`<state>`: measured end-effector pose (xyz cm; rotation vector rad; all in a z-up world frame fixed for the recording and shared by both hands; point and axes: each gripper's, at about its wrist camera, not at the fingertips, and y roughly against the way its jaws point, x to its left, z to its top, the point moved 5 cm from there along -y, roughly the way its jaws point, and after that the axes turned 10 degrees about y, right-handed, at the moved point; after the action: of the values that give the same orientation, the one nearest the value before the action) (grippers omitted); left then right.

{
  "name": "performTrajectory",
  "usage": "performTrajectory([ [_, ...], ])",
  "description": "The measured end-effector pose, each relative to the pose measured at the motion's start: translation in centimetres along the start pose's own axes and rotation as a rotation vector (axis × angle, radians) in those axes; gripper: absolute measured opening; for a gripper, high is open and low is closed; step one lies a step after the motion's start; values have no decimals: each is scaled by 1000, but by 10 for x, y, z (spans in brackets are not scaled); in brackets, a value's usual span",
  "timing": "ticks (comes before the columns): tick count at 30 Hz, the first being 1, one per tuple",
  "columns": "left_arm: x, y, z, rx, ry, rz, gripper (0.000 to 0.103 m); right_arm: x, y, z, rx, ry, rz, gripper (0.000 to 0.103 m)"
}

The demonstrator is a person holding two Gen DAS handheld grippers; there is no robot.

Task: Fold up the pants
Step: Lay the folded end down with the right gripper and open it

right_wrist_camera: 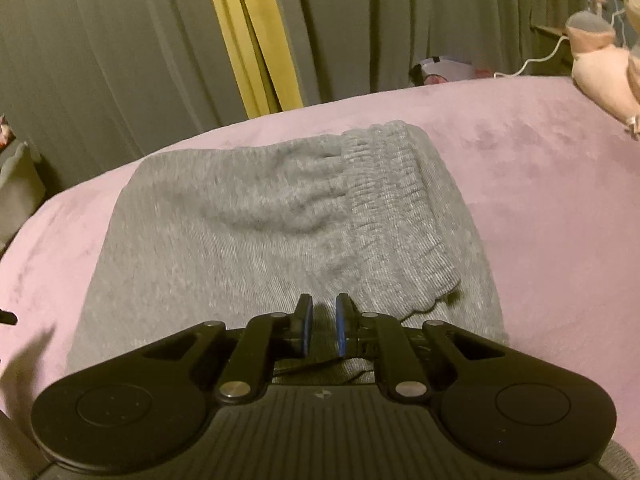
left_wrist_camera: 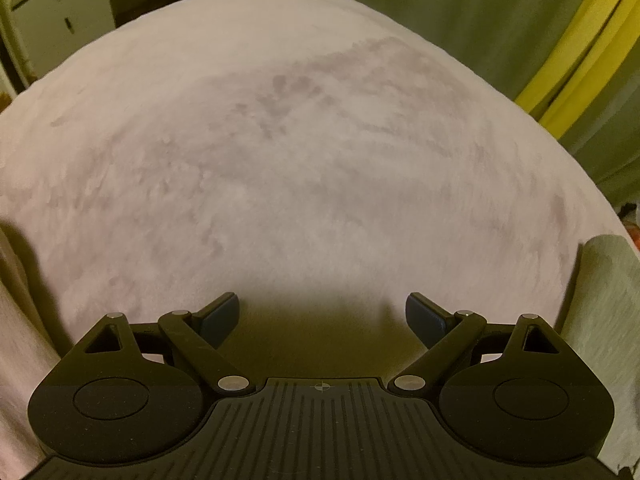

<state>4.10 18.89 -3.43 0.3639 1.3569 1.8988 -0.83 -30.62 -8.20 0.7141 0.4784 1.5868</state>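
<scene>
In the right wrist view the grey pants point(right_wrist_camera: 280, 232) lie folded on the pink bed cover point(right_wrist_camera: 540, 184) at frame centre, ribbed waistband point(right_wrist_camera: 392, 208) uppermost. The right gripper point(right_wrist_camera: 324, 322) hovers over them, jaws nearly closed but holding nothing. The left gripper point(left_wrist_camera: 322, 314) has its jaws spread wide above bare cover; no readable writing shows.

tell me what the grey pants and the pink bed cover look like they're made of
Grey pants: apparently a soft heathered knit, like jersey or sweatshirt cotton; fine ribbing shows in the cloth and the waistband is gathered elastic.

Pink bed cover: likely plush fleece or velvety microfibre; matte, with darker brushed streaks where the nap lies differently.
</scene>
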Motion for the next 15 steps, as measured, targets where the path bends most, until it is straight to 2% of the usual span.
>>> performTrajectory([
  [5, -5, -2, -3, 6, -45, 17, 94, -1, 0, 1, -2, 7, -2, 12],
  [15, -6, -4, -3, 7, -49, 21, 94, -2, 13, 1, -20, 8, -13, 11],
])
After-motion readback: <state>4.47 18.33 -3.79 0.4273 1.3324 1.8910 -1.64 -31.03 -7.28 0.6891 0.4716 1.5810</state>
